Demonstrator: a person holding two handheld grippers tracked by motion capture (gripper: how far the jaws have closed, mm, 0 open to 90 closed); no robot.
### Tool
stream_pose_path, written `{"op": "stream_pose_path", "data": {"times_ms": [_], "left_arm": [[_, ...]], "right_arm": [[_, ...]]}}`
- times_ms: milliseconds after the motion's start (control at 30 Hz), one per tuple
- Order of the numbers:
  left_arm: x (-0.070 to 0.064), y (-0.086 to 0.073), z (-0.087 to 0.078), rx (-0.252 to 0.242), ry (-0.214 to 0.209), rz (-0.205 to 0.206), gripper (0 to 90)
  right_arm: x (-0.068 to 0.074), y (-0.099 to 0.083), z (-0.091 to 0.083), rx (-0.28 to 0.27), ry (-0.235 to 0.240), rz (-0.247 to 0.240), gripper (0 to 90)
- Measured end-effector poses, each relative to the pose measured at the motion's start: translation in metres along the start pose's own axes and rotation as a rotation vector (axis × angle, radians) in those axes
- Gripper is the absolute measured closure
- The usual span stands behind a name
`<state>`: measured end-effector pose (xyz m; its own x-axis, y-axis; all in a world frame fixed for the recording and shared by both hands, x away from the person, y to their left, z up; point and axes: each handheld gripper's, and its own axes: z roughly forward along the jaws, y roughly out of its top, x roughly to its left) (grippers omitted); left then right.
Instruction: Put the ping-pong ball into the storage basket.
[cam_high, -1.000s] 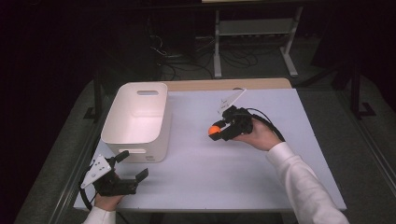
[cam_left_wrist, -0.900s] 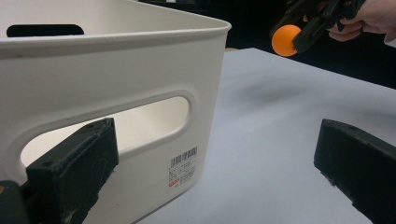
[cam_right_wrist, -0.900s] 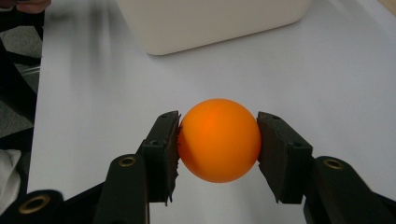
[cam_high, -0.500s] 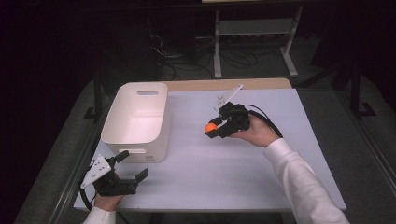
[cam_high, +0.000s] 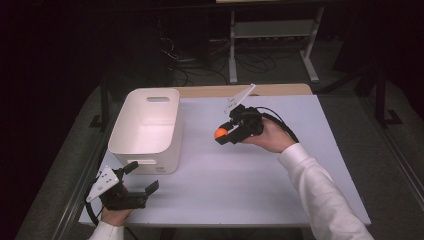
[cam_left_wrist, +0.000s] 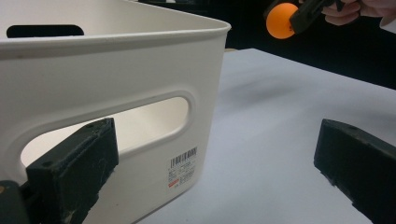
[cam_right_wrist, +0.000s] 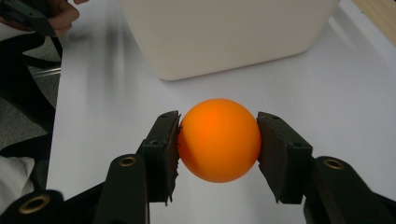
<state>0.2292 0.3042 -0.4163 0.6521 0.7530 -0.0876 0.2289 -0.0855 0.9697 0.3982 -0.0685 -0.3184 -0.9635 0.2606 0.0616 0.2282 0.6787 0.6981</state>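
At the left of the high view, the left gripper (cam_high: 134, 186) rests near the front corner of the white table (cam_high: 260, 185), held low by the person's left hand (cam_high: 112, 216). Its jaws stand wide apart and hold nothing. It sits just beside the near wall of the white rectangular plastic bin (cam_high: 146, 130), perhaps to wait there, or to steady the bin if it slides. In the left gripper view, one jaw is close to the slot handle of the bin, but I cannot tell if it touches the wall.

The bin stands upright with its open top free, so a thing can be dropped in from above. It appears empty.

Further right, the right gripper (cam_high: 223, 135) is lifted above the middle of the table, well apart from the bin and pointing toward it. Its jaws are closed on the small orange ball (cam_right_wrist: 218, 139), one pad on each side at the widest part. I judge this grip is chosen so that the round ball cannot roll out during the carry.

The ball is smooth, matte and evenly orange, with no mark visible. It is in the air, not touching the table.
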Motion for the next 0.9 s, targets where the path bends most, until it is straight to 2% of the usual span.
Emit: {"op": "stream_pose_path", "data": {"times_ms": [33,167,233,900], "left_arm": [[0.0,0.0,0.0,0.003,0.0,0.002,0.0],[0.0,0.0,0.001,-0.007,-0.003,-0.002,0.0],[0.0,0.0,0.001,-0.01,-0.003,-0.005,0.0],[0.0,0.0,0.001,-0.012,-0.003,-0.007,0.0]], "right_arm": [[0.001,0.002,-0.001,0.001,0.002,0.009,49.2],[0.002,0.009,-0.001,0.002,0.006,-0.009,49.2],[0.001,0.012,0.0,-0.011,0.007,-0.039,49.2],[0.008,0.041,0.002,-0.026,0.035,-0.086,49.2]]}}
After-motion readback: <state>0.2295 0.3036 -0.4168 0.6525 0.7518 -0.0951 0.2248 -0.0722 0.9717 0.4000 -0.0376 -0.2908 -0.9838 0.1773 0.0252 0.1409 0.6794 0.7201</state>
